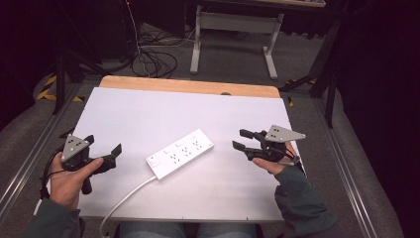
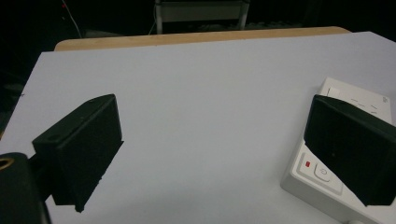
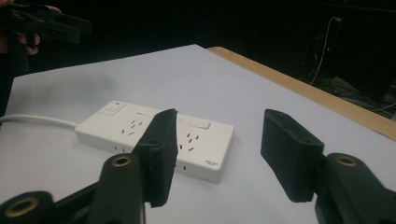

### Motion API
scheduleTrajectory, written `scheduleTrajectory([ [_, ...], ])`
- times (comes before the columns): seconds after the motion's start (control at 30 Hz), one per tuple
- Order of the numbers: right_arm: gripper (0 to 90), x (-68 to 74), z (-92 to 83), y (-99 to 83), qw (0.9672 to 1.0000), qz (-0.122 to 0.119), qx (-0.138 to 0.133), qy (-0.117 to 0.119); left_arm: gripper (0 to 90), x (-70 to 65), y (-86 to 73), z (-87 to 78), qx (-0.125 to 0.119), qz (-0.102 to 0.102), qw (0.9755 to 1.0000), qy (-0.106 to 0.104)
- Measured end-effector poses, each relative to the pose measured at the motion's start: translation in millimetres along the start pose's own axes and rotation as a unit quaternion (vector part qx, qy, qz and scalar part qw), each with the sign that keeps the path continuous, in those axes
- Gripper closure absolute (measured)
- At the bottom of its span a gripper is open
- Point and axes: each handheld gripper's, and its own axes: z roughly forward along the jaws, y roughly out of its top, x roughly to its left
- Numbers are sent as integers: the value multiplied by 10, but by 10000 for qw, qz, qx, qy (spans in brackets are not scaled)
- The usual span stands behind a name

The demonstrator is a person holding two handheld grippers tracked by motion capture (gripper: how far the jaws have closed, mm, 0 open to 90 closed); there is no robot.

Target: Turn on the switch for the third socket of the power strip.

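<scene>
A white power strip (image 1: pixel 181 152) lies slantwise in the middle of the white table top (image 1: pixel 148 109), its switch end toward me and its white cable (image 1: pixel 126 198) running off the near edge. My left gripper (image 1: pixel 104 146) hovers open to the left of the strip with nothing between its jaws. In the left gripper view the strip's switch end (image 2: pixel 310 175) sits behind the right jaw of the left gripper (image 2: pixel 212 126). My right gripper (image 1: pixel 242 139) is open to the right of the strip. In the right gripper view the strip (image 3: pixel 140 126) lies just beyond the right gripper (image 3: pixel 222 121).
A wooden strip (image 1: pixel 188 85) borders the table's far side. Beyond it on the floor are black cables (image 1: pixel 153 62) and a grey desk frame (image 1: pixel 233 29). Metal rails (image 1: pixel 29 153) run along both sides of the table. The other gripper (image 3: pixel 46 23) appears far off in the right gripper view.
</scene>
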Motion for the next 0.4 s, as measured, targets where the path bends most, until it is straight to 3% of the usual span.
scheduleTrajectory([
  [0.23, 378, 1, -13, -23, 10000, -16, 76, -19, 49, -1, -1, 3, 8, -2, 10000, 4],
  [0.4, 199, 5, 5, -46, 9998, 131, 129, 22, 46, 0, 1, 5, 6, -10, 10000, 14],
])
